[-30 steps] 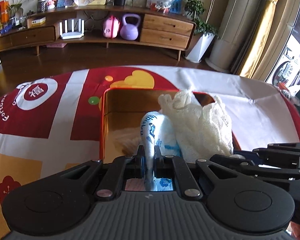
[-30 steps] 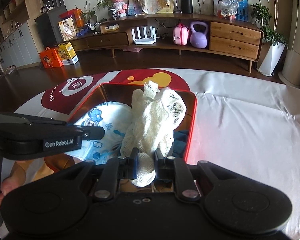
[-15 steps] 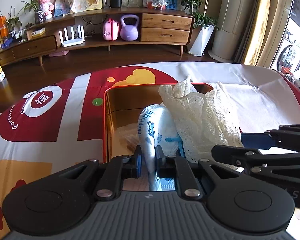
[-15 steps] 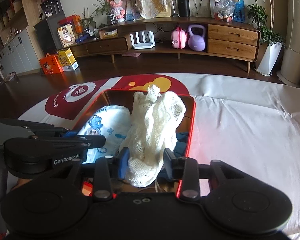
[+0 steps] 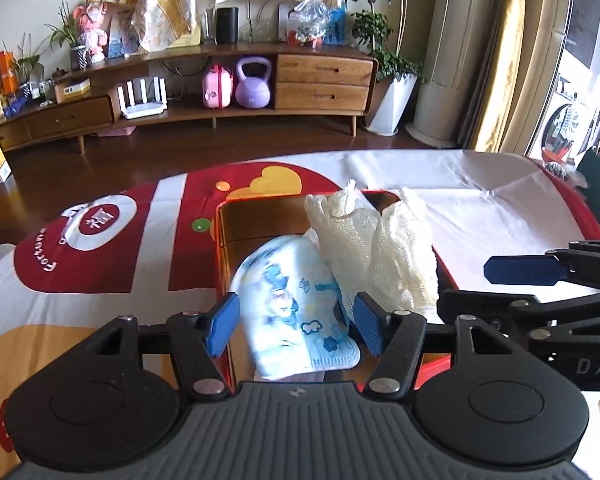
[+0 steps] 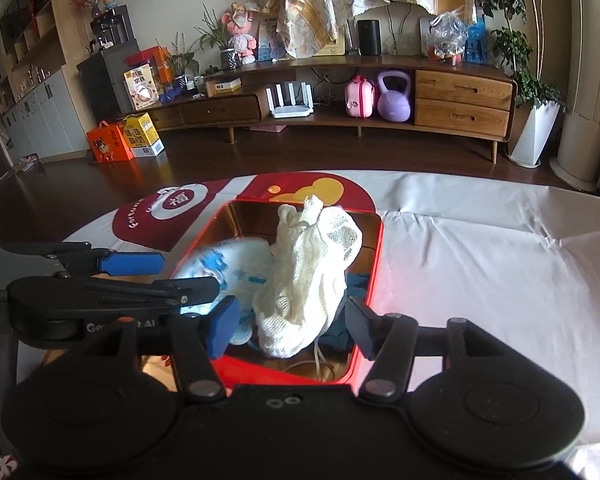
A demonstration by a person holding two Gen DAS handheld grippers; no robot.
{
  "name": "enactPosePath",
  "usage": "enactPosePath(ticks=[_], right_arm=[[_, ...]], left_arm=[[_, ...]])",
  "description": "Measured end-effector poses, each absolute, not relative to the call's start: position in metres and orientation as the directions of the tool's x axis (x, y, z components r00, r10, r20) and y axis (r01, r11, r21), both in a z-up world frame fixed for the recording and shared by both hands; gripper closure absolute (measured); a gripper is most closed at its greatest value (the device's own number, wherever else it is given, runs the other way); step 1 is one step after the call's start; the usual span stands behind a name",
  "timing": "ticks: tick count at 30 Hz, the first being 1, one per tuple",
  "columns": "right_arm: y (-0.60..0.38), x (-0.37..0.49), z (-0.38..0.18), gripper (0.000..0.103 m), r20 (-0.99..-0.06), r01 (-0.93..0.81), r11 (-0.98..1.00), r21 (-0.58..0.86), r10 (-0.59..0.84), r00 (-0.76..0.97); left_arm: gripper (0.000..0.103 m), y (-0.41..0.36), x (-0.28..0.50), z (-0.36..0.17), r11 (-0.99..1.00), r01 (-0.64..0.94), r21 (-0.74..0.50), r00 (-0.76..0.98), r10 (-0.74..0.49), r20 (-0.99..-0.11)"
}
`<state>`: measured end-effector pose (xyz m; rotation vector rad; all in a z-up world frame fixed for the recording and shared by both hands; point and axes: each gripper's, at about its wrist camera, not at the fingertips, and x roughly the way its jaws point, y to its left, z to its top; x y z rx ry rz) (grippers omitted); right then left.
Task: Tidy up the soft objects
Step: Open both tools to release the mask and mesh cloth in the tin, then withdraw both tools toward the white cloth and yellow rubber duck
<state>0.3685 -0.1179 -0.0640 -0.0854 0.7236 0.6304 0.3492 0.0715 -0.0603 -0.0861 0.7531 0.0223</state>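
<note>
A red tin box (image 5: 220, 240) (image 6: 376, 264) with a shiny gold inside sits on the table. In it lie a white-and-blue cartoon-print cloth (image 5: 296, 304) (image 6: 236, 260), a cream mesh cloth (image 5: 376, 252) (image 6: 312, 272) and a dark blue cloth (image 6: 354, 284) underneath. My left gripper (image 5: 296, 324) is open, its fingers on either side of the print cloth. My right gripper (image 6: 290, 326) is open, its fingers on either side of the mesh cloth. Each gripper shows at the edge of the other's view.
The table has a white cloth (image 6: 480, 264) with a red and yellow printed cover (image 5: 100, 248) on the left. A wooden sideboard (image 5: 320, 80) with a purple kettlebell (image 5: 253, 84) stands across the dark floor. A white cord (image 6: 320, 360) lies at the box's near end.
Both grippers have opened and let go: the left released the print cloth, the right released the mesh cloth. Both cloths now rest in the box. Both grippers have pulled back slightly.
</note>
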Motion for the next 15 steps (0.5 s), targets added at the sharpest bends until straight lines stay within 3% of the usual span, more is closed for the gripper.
enactPosePath(ticks=[15], right_arm=[[-0.141, 0.295, -0.025, 0.029, -0.6, -0.586, 0.798, 0.142, 0.54, 0.59]], left_arm=[[0.038, 0.054, 0.27, -0.012, 0.996, -0.028, -0.08, 0.774, -0.029, -0.632]])
